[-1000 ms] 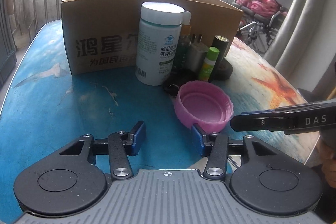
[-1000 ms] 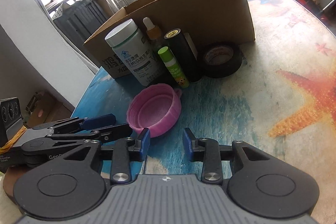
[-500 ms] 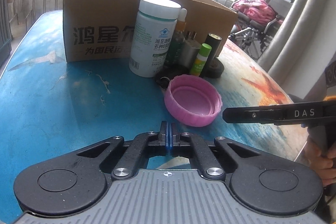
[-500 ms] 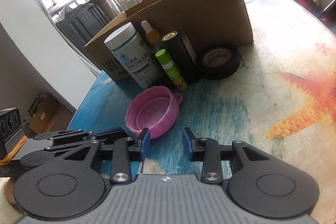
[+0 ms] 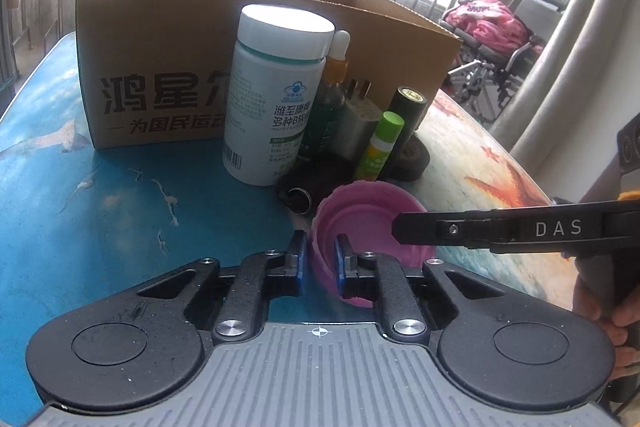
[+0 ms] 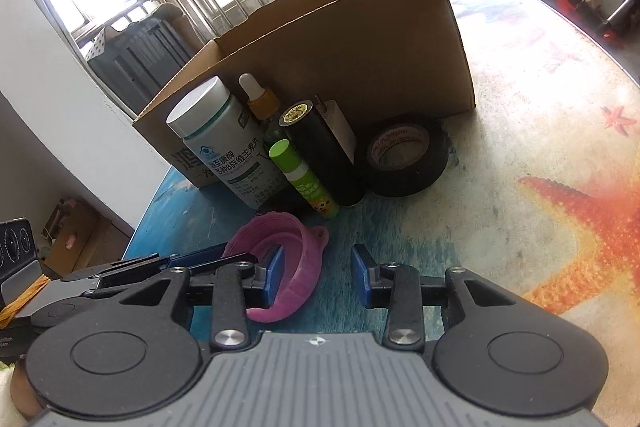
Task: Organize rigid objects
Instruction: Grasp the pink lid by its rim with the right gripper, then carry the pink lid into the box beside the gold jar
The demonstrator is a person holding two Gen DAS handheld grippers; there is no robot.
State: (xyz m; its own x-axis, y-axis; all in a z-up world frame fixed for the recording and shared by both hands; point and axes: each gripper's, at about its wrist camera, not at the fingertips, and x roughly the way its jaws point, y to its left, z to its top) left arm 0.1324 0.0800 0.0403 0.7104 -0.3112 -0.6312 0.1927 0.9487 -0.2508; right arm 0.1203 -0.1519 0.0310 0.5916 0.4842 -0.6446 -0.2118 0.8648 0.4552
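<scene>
Since half a second ago your left gripper [image 5: 322, 263], then fully shut on nothing, has parted its jaws a little and now pinches the near wall of the pink lid [image 5: 370, 227], one blue pad inside the rim and one outside. That lid, flat on the table a second ago, is now tipped up on edge; the right wrist view shows it [image 6: 286, 267] at lower centre, tilted, its small tab pointing right.

Your right gripper [image 6: 318, 277] stands partly open with nothing between its jaws; its left pad sits just beside the lid's rim, and I cannot tell whether it touches. From the left wrist view one of its black fingers [image 5: 480, 229] reaches in from the right edge across the lid's far side. Your hand [image 5: 612, 307] shows at the lower right edge of that frame.

Behind the lid, at centre frame, stand a white supplement bottle [image 5: 272, 107], a dropper bottle [image 5: 334, 87], a white plug charger [image 5: 358, 123], a green glue stick [image 5: 378, 147] and a black cylinder [image 5: 406, 123], all close together and upright. A black tape roll [image 6: 406, 157] lies flat to their right, and a small dark object [image 5: 308, 183] sits in front of the white bottle. An open cardboard box [image 5: 160, 67] rises behind them all on the ocean-print table [image 5: 80, 207].
</scene>
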